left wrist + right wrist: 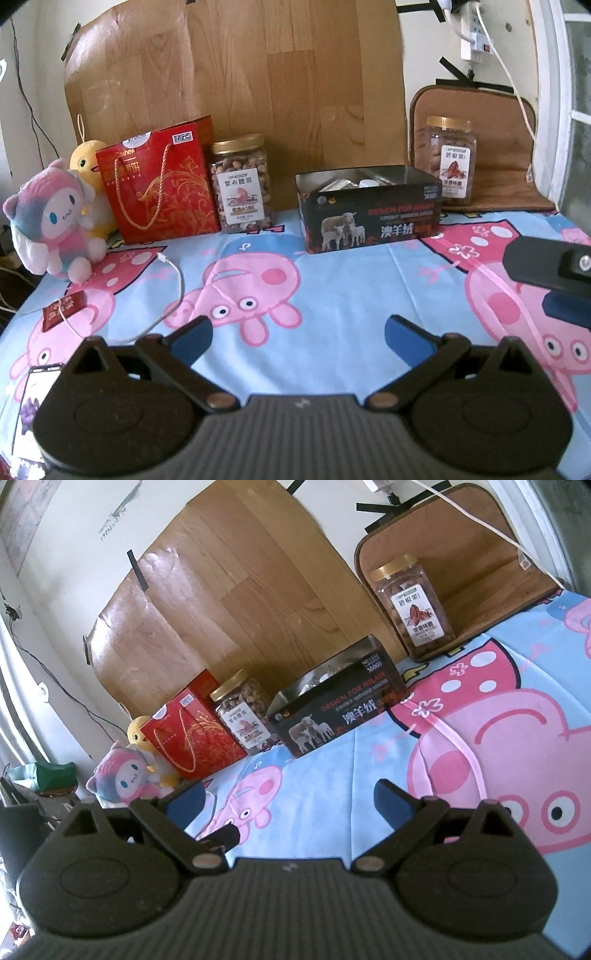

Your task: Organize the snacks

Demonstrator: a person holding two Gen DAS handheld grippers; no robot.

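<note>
An open black box (373, 218) with sheep on its side sits at the back of the cartoon-print cloth (332, 288), with pale packets inside. A nut jar (242, 184) with a gold lid stands left of it, beside a red gift bag (162, 184). A second jar (447, 162) stands at the back right on a brown mat. A small red snack packet (64, 310) lies near left. My left gripper (297, 338) hovers open and empty over the cloth. My right gripper (290, 805) is open and empty too, tilted, facing the box (340, 712) and both jars (243, 712) (412, 605).
Two plush toys (55, 229) sit at the far left beside the bag. A white cable (173, 295) loops across the cloth near the red packet. A phone (29, 402) lies at the near left edge. A wood-pattern board (236, 92) leans on the wall behind.
</note>
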